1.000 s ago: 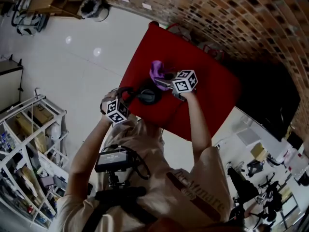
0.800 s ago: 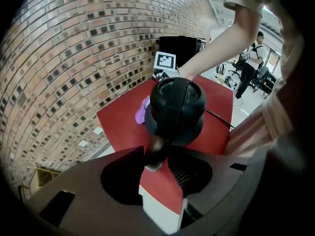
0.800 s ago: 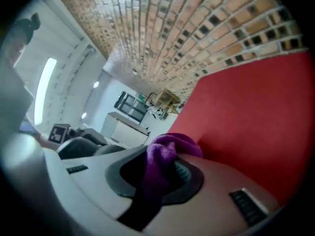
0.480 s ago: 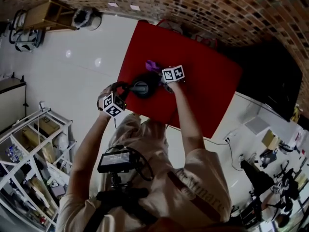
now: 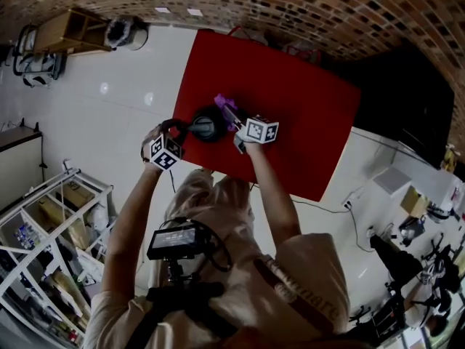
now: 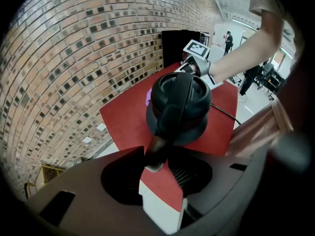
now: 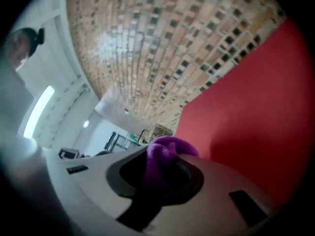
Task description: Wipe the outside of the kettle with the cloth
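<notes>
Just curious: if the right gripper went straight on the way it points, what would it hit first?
Not the kettle. Past the purple cloth in the right gripper, probably the red table near its edge, else the brick wall; depth is unclear.

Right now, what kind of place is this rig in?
Probably a lab or workshop rather than a home: an open metal shelving rack stacked with boxes and gear, a bare brick wall, a glossy white floor, and a red table serving as the work surface.
</notes>
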A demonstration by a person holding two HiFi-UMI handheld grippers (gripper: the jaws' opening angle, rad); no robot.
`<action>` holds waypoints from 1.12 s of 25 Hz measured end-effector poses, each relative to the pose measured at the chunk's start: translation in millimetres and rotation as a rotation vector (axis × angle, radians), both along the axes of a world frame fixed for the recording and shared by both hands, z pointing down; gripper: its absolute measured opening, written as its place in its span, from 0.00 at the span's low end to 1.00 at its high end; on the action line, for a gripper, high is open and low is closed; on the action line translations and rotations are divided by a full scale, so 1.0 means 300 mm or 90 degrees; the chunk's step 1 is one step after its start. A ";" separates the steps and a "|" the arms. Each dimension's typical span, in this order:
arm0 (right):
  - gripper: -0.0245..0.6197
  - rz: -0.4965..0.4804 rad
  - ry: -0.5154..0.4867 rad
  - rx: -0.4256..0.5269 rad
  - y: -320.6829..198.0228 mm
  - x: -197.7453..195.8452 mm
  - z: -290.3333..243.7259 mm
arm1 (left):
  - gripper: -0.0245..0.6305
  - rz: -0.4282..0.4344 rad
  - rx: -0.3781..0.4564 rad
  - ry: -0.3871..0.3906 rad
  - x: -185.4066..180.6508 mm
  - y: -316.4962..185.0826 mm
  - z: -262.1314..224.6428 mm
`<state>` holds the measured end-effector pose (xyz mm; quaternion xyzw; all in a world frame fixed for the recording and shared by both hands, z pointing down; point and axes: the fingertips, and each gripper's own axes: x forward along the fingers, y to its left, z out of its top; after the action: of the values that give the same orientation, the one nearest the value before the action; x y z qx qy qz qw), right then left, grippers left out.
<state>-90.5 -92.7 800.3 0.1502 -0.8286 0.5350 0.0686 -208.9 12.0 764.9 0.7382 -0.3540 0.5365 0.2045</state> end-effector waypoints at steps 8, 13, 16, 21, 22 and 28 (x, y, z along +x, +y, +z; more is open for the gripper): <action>0.16 0.075 0.152 -0.158 0.011 0.032 0.399 | 0.27 -0.001 -0.001 0.001 -0.002 -0.018 -0.001; 0.16 0.138 0.029 -0.135 -0.005 0.164 0.183 | 0.27 0.004 -0.025 -0.010 0.008 -0.002 0.022; 0.16 0.175 -0.048 -0.058 0.026 0.217 -0.083 | 0.27 0.000 -0.025 -0.012 0.002 -0.012 0.011; 0.16 0.201 -0.043 -0.020 0.169 0.112 -0.151 | 0.27 0.012 -0.029 -0.026 -0.026 -0.023 0.036; 0.16 0.216 -0.040 -0.022 0.181 0.099 -0.130 | 0.26 0.018 -0.029 -0.028 -0.026 -0.027 0.040; 0.16 0.367 -0.015 -0.108 0.133 0.158 0.072 | 0.23 0.055 -0.016 -0.024 0.009 -0.016 0.060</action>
<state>-43.1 -52.9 821.9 0.3665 -0.7052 0.6012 -0.0833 -206.2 7.2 782.8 0.7399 -0.3187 0.5632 0.1837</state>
